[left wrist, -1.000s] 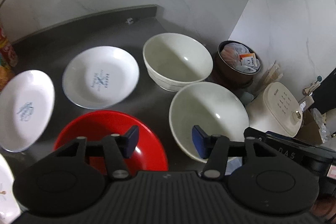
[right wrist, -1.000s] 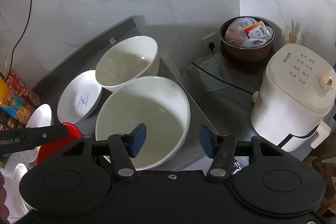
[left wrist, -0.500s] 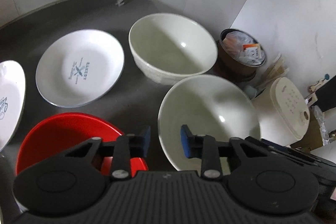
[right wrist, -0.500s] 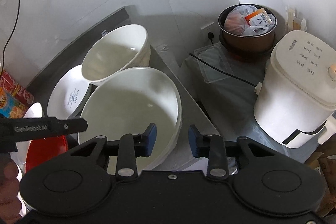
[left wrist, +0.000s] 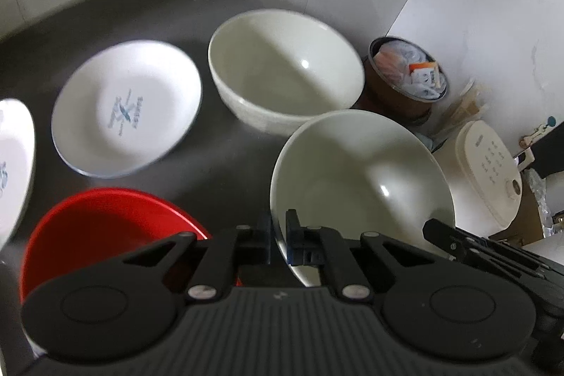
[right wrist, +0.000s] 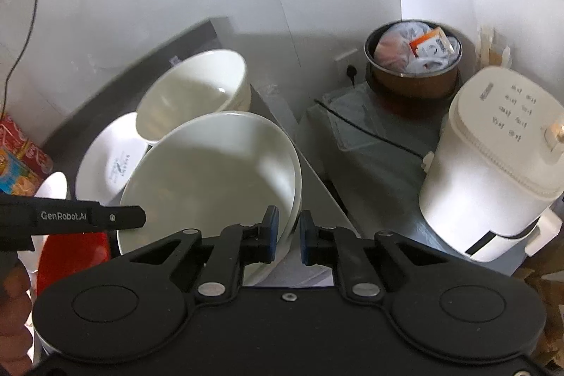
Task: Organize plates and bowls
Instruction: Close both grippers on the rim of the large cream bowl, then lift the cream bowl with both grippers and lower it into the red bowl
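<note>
A large cream bowl (left wrist: 363,185) (right wrist: 211,178) sits nearest on the dark counter (left wrist: 218,164). My left gripper (left wrist: 278,235) is shut on its left rim. My right gripper (right wrist: 289,235) is shut on its right rim, with one pad inside the bowl and one outside. A second cream bowl (left wrist: 285,73) (right wrist: 194,94) stands just behind it. To the left lie a white plate with blue print (left wrist: 127,108) (right wrist: 112,161), another white plate (left wrist: 14,157) and a red bowl (left wrist: 105,224) (right wrist: 70,256).
A brown pot of packets (right wrist: 412,59) and a white appliance (right wrist: 493,157) stand lower down, past the counter's right edge. Snack packets (right wrist: 17,161) sit at the far left by the wall. A hand (right wrist: 14,305) holds the left gripper's body (right wrist: 88,217).
Both grippers moved in on the near cream bowl and went from wide open to shut on its opposite rims. The bowl now looks larger and closer in both views.
</note>
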Motion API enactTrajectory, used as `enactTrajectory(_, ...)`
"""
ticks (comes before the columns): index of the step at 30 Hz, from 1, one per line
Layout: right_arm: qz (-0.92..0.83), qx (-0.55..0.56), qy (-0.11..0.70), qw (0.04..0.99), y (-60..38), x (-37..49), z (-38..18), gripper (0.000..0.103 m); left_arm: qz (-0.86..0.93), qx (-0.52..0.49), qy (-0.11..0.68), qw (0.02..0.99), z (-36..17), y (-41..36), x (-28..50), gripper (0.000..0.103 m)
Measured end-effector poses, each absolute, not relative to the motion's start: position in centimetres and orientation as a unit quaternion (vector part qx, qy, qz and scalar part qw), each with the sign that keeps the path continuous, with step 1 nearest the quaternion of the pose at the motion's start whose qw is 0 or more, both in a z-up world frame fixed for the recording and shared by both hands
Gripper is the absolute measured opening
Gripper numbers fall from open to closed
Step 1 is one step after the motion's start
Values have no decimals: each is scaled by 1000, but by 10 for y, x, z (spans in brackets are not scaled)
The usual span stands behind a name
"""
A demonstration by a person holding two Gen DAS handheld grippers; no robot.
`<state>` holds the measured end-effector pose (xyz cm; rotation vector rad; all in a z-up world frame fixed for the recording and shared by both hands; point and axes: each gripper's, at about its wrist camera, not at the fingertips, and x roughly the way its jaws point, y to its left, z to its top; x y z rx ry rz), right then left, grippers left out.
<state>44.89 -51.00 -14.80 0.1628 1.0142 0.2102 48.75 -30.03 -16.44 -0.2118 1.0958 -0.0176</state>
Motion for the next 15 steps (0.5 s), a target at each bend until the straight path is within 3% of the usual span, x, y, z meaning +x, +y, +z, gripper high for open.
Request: enactTrajectory(15,141,77,431,888,-488,432,-90,13,-5,-101,463,881,-97,-276,458,7)
